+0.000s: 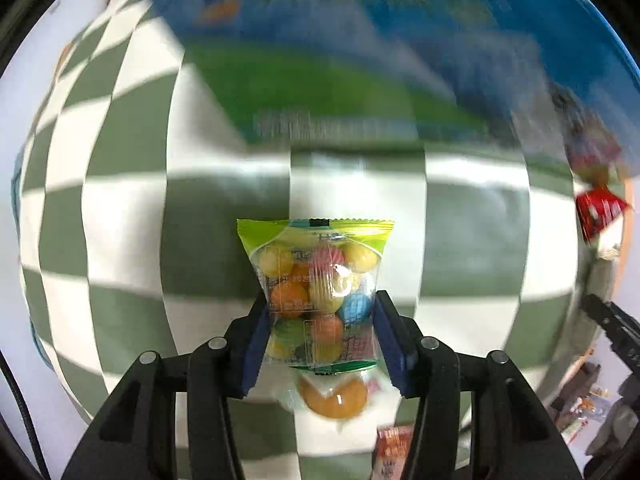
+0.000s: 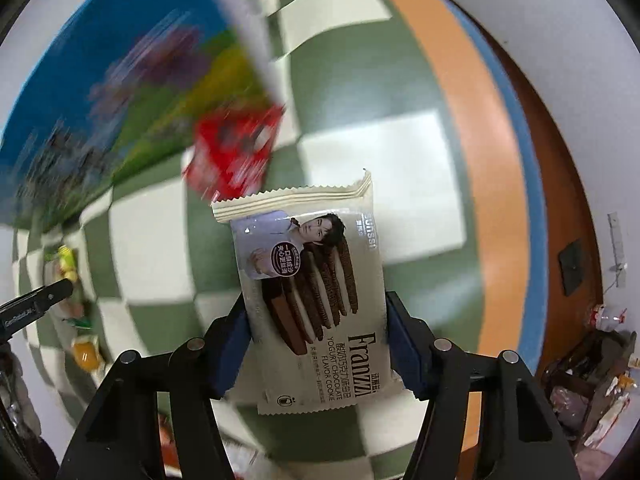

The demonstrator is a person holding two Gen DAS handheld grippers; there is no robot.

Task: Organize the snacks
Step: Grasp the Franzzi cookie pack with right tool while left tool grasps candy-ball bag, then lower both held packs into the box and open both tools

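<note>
One candy bag, one cookie pack, apparently gripped.

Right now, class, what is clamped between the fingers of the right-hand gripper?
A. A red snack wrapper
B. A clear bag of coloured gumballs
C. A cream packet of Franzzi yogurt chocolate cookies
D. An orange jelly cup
C: the right wrist view shows the right gripper shut on the cream Franzzi cookie packet, while the clear gumball bag sits in the left gripper.
</note>
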